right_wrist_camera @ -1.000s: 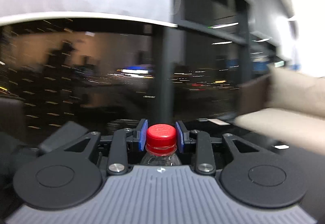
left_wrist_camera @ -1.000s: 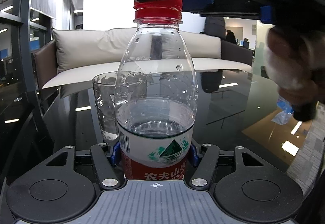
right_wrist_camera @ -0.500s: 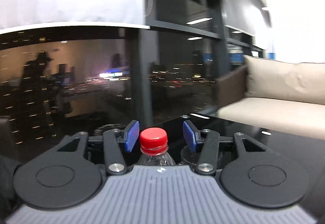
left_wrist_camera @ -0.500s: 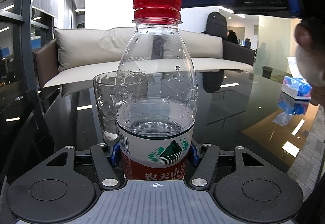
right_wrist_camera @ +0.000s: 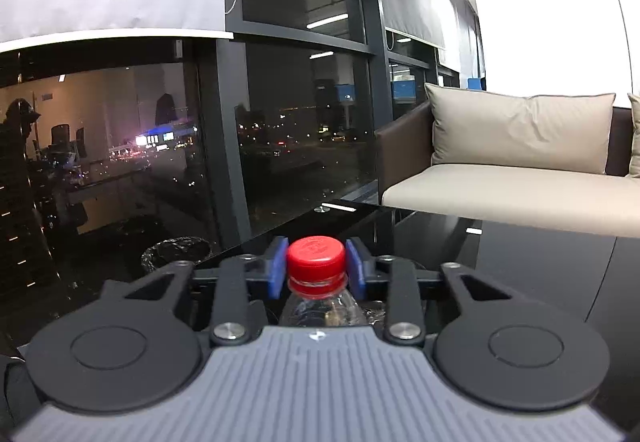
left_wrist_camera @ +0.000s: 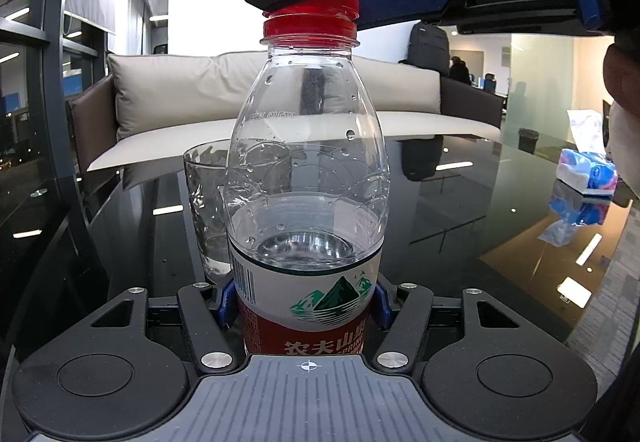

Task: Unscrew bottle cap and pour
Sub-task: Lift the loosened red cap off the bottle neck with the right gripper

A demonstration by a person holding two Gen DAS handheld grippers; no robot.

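The left tongs (left_wrist_camera: pixel 308 306) clench the labelled waist of the clear plastic water bottle (left_wrist_camera: pixel 306 177), upright on the glossy black bench (left_wrist_camera: pixel 460 209) just before an empty clear drinking glass (left_wrist_camera: pixel 206 201). The right tongs (right_wrist_camera: pixel 316 268) grip its red screw cap (right_wrist_camera: pixel 316 256) with both blue pads (right_wrist_camera: pixel 277 270) pressed against its sides.

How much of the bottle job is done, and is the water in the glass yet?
Done: the left gripper is shut on the bottle, holding it upright on the table. In hand: the right gripper is shut on the red cap, which sits on the neck. Left: getting the cap off and pouring. The glass behind the bottle looks almost empty.
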